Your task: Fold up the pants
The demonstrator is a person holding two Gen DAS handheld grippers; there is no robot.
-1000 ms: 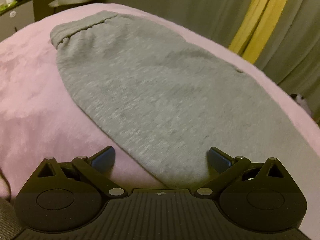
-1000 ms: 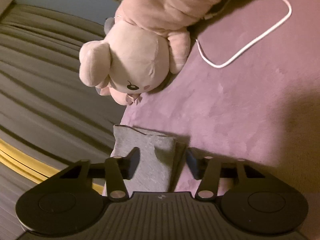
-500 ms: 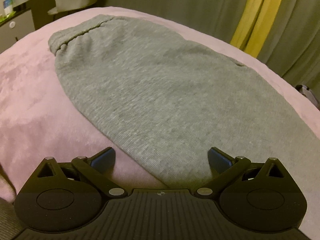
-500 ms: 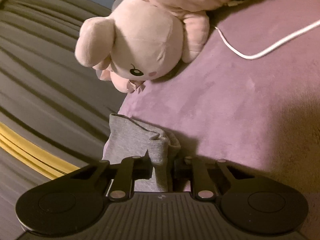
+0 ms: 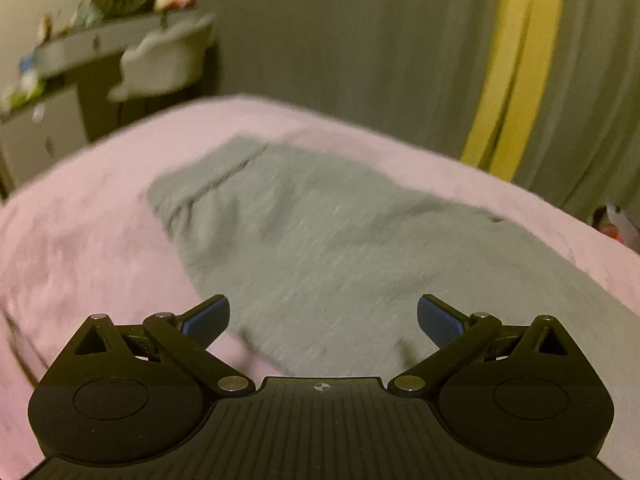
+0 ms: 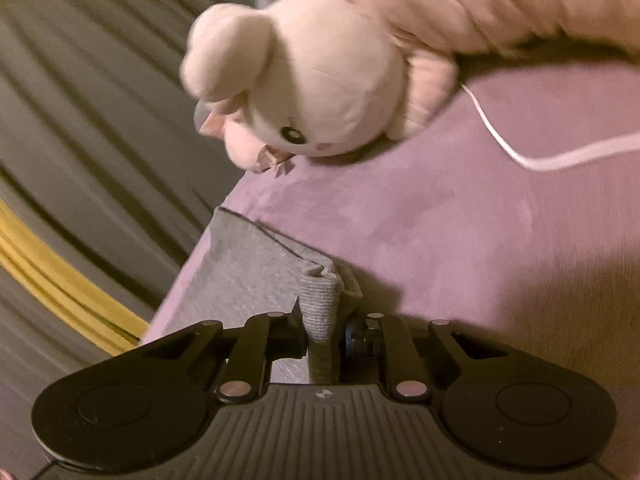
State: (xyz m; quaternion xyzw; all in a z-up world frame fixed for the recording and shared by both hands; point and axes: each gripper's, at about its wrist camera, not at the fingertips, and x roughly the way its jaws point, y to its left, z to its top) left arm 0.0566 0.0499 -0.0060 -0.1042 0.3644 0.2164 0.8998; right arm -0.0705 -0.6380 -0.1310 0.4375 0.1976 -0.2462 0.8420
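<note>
The left wrist view is smeared by motion: the shelf [image 5: 100, 36] and pale chair [image 5: 160, 64] at upper left are only soft shapes, and the small objects on the shelf cannot be identified. The gray pants [image 5: 320, 248] lie spread across the middle of that frame on the pink bedspread [image 5: 80, 240], their lower edge cut off behind the left gripper [image 5: 323, 318], whose blue pads [image 5: 208, 320] stand wide apart with nothing between them.

In the right wrist view the right gripper [image 6: 322, 330] has just been closing and now pinches a bunched ribbed cuff [image 6: 320, 300] of the pants at lower centre; the rest of the leg disappears under the tool body. A pink plush bunny [image 6: 320, 92] lies at the top, blurred, its body cut off by the frame, with a white cable [image 6: 540, 160] at the right edge.

Gray-green curtains [image 5: 360, 40] with a yellow stripe [image 5: 516, 60] hang behind the bed.
</note>
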